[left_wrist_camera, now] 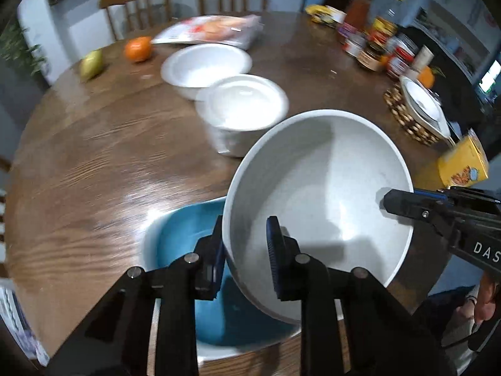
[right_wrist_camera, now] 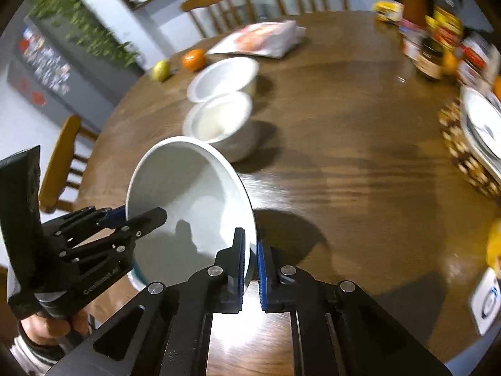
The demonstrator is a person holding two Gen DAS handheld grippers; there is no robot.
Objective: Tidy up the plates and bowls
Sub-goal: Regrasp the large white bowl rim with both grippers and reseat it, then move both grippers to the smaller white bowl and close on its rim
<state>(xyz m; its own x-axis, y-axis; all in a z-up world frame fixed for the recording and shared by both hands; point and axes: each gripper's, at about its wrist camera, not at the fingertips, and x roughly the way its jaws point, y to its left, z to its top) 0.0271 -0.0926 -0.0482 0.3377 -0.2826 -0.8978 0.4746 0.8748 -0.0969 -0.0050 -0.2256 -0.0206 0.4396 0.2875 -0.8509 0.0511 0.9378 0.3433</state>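
The white bowl (left_wrist_camera: 316, 206) is tipped up, pinched on its rim by both the left hand-held gripper (left_wrist_camera: 247, 250) and right hand-held gripper (right_wrist_camera: 250, 260), pointing down. It is empty. A blue bowl (left_wrist_camera: 188, 250) sits under it.

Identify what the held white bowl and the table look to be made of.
White bowl: probably glazed ceramic, though melamine is possible; smooth, thin-rimmed, soft sheen. Table: wood or wood veneer, with dark brown visible grain and glossy varnish reflecting light.
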